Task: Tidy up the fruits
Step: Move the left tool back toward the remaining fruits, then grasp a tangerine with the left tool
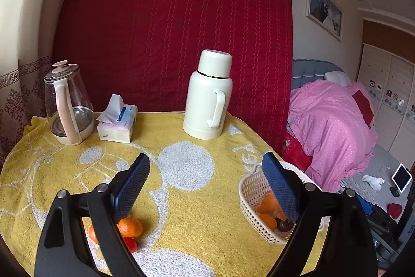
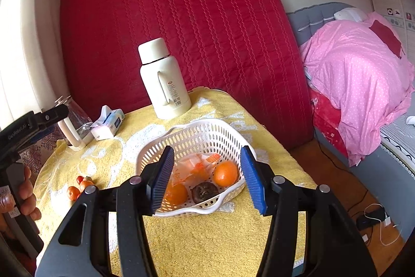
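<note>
- Red quilted padding backs your yellow-towelled desk (image 1: 197, 199), with a bed off to the right of both views.
- Your left tool (image 1: 206, 184) stands wide open and holds nothing; towel shows between its pads.
- Your right tool (image 2: 207, 179) is partly open and also empty, hanging above the near rim of the basket (image 2: 155, 149).
- The basket sits at centre of the right view and lower right of the left view, close to the desk's right edge. It already holds two oranges (image 2: 225, 173), a dark round fruit (image 2: 205, 191) and a wrapped item.
- Loose fruit (image 1: 129, 226) lies at lower left in the left view: a tangerine, another half hidden behind the finger, and a small red fruit touching it. All sit low and just left of your left tool's left pad.
- Judged from this, your left hand is the nearer one; the move turns on dropping down and left to bracket the tangerine, which is round, so no axis matters.
- Open towel lies between pile and basket; the flask (image 1: 207, 95), tissues (image 1: 116, 123) and kettle (image 1: 68, 105) stand well back.
</note>
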`<control>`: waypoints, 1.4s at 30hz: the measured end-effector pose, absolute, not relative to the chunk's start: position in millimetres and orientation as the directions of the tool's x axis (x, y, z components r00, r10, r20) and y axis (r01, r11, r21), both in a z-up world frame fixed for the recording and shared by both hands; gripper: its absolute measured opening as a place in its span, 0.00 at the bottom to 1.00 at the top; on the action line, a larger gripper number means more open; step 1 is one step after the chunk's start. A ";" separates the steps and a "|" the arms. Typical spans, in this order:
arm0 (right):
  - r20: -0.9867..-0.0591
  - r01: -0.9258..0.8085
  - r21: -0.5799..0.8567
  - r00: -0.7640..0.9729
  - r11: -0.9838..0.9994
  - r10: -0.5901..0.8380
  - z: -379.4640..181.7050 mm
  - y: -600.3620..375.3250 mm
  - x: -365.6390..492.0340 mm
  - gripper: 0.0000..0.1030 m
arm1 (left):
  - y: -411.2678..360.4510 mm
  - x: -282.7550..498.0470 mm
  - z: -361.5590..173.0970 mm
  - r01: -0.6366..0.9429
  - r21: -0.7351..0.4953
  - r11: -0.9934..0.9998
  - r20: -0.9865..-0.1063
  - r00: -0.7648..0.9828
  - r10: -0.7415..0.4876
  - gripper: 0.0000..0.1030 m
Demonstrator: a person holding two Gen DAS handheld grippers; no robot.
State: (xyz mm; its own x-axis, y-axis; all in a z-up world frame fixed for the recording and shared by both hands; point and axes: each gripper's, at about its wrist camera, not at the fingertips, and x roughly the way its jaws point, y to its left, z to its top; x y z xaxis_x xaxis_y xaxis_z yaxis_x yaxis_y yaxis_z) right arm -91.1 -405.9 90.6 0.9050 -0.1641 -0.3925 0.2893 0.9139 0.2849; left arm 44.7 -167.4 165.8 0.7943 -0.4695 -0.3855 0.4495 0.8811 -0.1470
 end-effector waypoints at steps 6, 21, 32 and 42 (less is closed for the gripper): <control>-0.391 0.259 0.278 0.910 0.925 -0.138 93.0 -393.0 -89.9 0.53 | -128.7 49.5 171.3 0.376 -0.167 0.911 -0.373 0.832 -0.412 0.85; -0.409 0.186 0.263 0.910 0.947 -0.065 87.8 -362.3 -84.4 0.53 | -55.3 66.4 145.1 0.234 -0.202 0.951 -0.426 0.854 -0.300 0.85; -0.438 0.144 0.248 0.899 0.958 -0.022 82.6 -339.2 -73.4 0.53 | -37.6 92.4 93.8 0.185 -0.214 0.959 -0.544 0.793 -0.274 0.65; -0.464 0.124 0.227 0.886 0.966 -0.005 78.5 -324.0 -63.6 0.53 | -36.5 111.6 40.3 0.177 -0.238 0.955 -0.650 0.702 -0.292 0.48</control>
